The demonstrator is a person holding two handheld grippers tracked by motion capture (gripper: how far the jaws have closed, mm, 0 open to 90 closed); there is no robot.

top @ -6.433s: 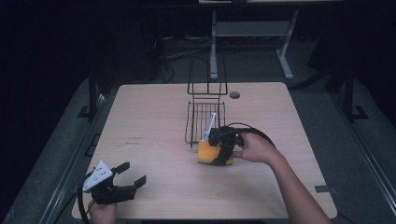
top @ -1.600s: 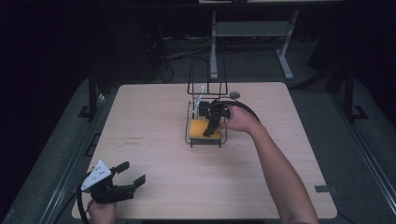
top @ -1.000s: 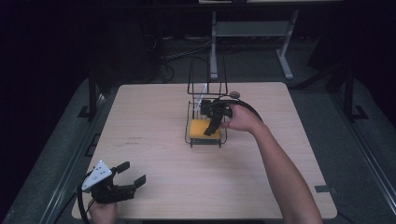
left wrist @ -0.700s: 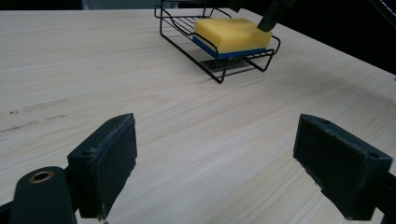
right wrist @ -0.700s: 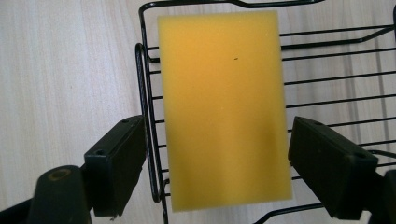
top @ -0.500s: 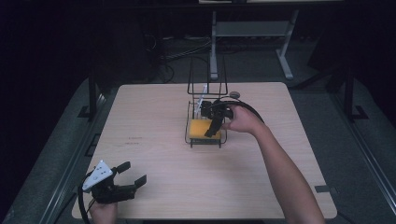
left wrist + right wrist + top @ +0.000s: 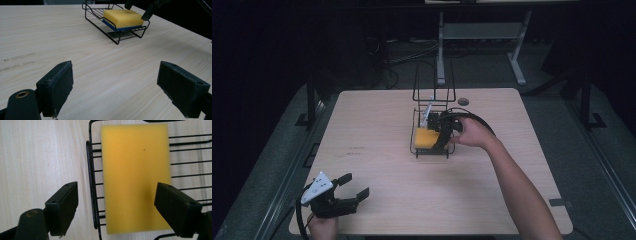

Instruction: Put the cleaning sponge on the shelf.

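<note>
I read this as the end of the placing step: the yellow sponge (image 7: 136, 177) lay flat on the floor of the black wire rack (image 7: 431, 135), which stood near the middle of the bench (image 7: 377, 125). In the left gripper view the sponge (image 7: 123, 18) showed a blue underside resting on the rack's wires (image 7: 117, 37), sitting level, with nothing pinching it.

My right gripper (image 7: 444, 134) hung just above the rack, looking straight down. In the right gripper view its fingers (image 7: 63, 208) were spread wide and released, one out over the bare bench beyond the rack's rim, the other over the sponge near its edge; neither appeared to touch the foam, though I could not judge the height of the gap for certain.

My left gripper (image 7: 339, 197) rested at the near left corner of the bench, well apart from the rack, its fingers (image 7: 56, 88) likewise parted and holding nothing.

In my judgement, the sponge was delivered, and what the next move called for was a clean retreat: lifting the right gripper straight up, so that the wide fingers did not catch the rack's rim or the tall wire handle (image 7: 433, 82) behind it, then bringing it back toward me.
</note>
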